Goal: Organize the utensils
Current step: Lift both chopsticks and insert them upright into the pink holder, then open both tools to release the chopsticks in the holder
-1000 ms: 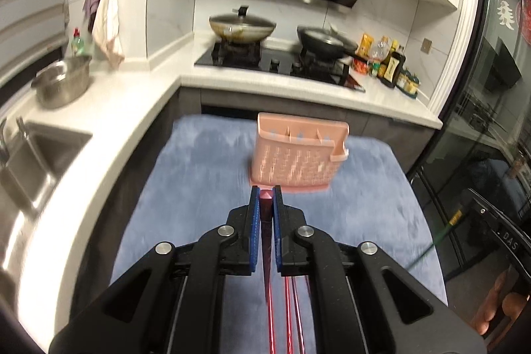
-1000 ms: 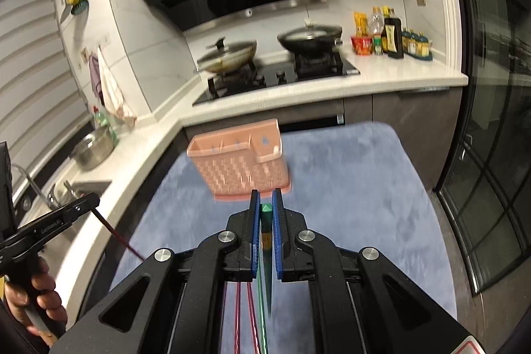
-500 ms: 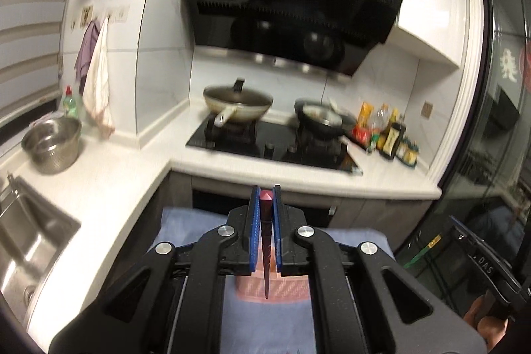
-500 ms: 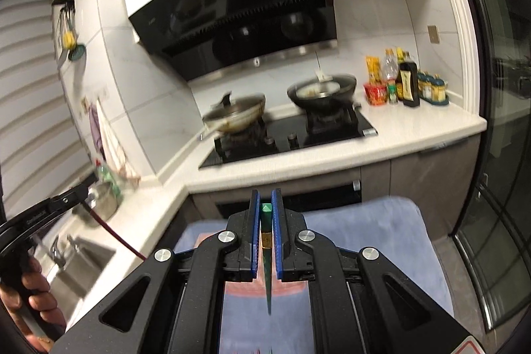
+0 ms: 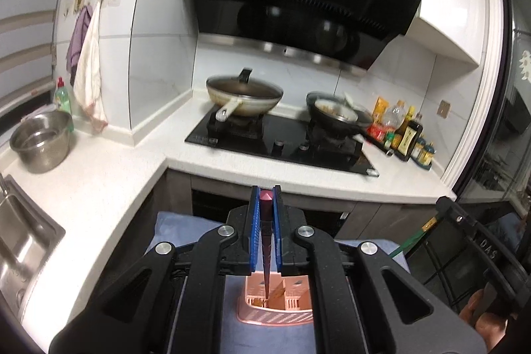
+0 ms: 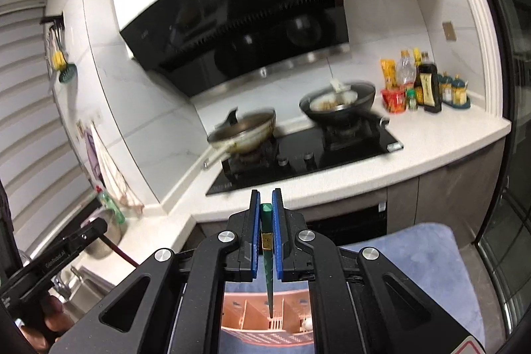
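Note:
My left gripper (image 5: 265, 204) is shut on a dark red chopstick (image 5: 266, 241) that hangs tip-down into the pink slotted utensil basket (image 5: 275, 311) right below the jaws. My right gripper (image 6: 265, 208) is shut on a green chopstick (image 6: 268, 261), its tip down inside the same pink basket (image 6: 245, 317). The left gripper with its red chopstick also shows at the left edge of the right wrist view (image 6: 83, 234). The right gripper and its green chopstick also show at the right edge of the left wrist view (image 5: 464, 228).
The basket stands on a blue-grey cloth (image 6: 415, 257). Beyond it is a white counter (image 5: 99, 175) with a black hob, a lidded pan (image 5: 244, 95) and a wok (image 5: 338, 116). Sauce bottles (image 5: 403, 131) stand right; a steel pot (image 5: 41, 140) and sink (image 5: 20, 241) are left.
Both grippers have swung from looking down at the basket to pointing level over it. Each chopstick now hangs tip-down into the basket. Both grippers stayed shut.

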`<action>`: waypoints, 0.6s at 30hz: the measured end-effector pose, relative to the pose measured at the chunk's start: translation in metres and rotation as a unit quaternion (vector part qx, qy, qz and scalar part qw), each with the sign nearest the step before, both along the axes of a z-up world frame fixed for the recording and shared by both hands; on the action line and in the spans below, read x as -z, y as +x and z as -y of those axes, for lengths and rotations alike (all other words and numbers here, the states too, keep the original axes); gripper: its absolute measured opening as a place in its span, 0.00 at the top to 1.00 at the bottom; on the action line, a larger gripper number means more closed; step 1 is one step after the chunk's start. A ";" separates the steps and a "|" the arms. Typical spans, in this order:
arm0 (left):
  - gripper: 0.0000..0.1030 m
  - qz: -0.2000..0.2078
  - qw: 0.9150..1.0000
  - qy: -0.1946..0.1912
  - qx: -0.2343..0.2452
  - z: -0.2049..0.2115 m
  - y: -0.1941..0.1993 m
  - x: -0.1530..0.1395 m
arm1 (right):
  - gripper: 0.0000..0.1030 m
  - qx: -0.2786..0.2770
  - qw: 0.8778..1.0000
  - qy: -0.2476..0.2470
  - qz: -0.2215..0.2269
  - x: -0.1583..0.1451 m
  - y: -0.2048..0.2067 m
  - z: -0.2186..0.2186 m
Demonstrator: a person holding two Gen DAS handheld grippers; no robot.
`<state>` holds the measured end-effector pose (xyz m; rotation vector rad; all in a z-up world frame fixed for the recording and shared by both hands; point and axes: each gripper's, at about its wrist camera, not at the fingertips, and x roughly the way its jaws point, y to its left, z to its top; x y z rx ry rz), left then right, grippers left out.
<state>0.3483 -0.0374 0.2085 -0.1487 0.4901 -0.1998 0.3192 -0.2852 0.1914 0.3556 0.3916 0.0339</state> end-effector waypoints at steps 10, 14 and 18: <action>0.93 -0.044 0.999 0.005 -0.004 -0.001 0.016 0.043 | 0.93 -0.016 0.998 -0.007 -0.061 0.054 0.021 -0.014; 0.93 -0.058 0.998 0.009 -0.003 0.002 0.018 0.052 | 0.93 -0.019 0.997 -0.009 -0.075 0.063 0.025 -0.015; 0.89 -0.073 0.997 -0.001 -0.008 -0.002 0.018 0.059 | 0.85 -0.010 0.997 -0.011 -0.078 0.067 0.022 -0.013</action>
